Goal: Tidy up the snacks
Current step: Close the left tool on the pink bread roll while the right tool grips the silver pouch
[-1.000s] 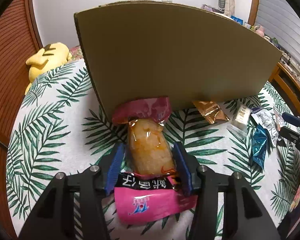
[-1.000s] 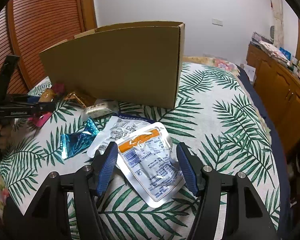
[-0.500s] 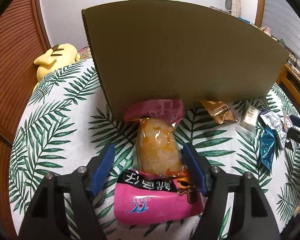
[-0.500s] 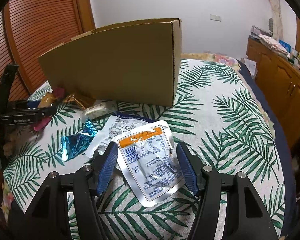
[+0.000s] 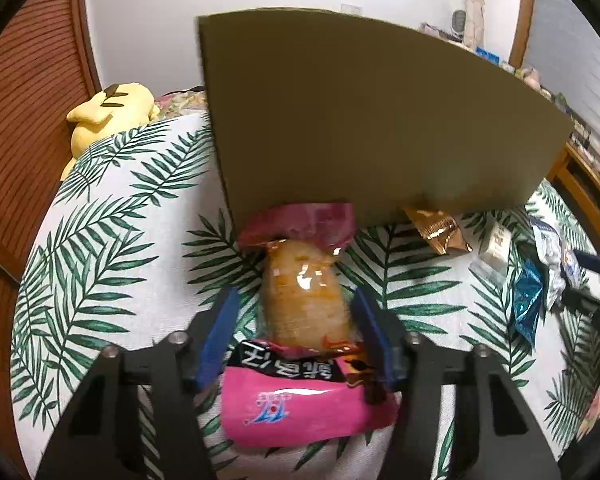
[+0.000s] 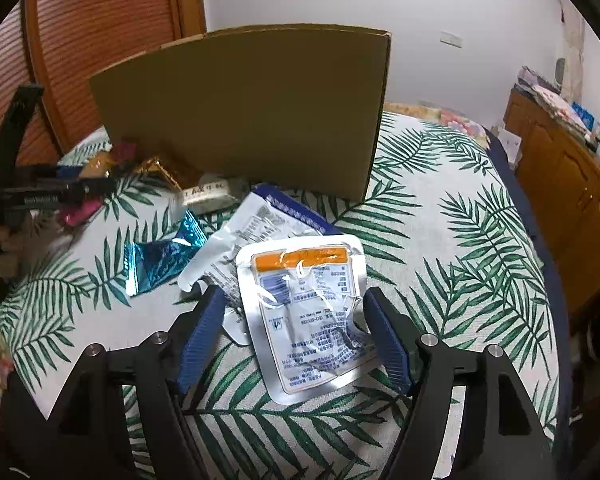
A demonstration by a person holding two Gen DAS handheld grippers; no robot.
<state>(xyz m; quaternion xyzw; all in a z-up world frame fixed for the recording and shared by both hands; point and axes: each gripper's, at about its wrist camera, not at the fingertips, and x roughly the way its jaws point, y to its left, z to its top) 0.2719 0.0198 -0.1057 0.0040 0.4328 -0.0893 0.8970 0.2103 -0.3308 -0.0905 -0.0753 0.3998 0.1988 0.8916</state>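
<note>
A pink-ended snack pack [image 5: 304,304] with a clear orange middle lies on the leaf-print cloth, its far end against the cardboard box [image 5: 364,120]. My left gripper [image 5: 296,304] is open, its blue fingers either side of the pack's middle with small gaps. My right gripper [image 6: 294,308] is open around a silver pouch with an orange label [image 6: 310,304], which lies flat. The box also shows in the right wrist view [image 6: 252,112], and so does the left gripper [image 6: 52,194].
A gold wrapper [image 5: 438,230], a small clear packet [image 5: 496,248], a blue foil wrapper [image 6: 160,254] and a white-and-blue pouch [image 6: 256,220] lie before the box. A yellow plush toy [image 5: 108,110] sits far left. A wooden cabinet [image 6: 564,184] stands at right.
My left gripper was closed on the pink pack and has opened; it then drew in slightly around the pack. The right gripper has stayed open over the silver pouch.
</note>
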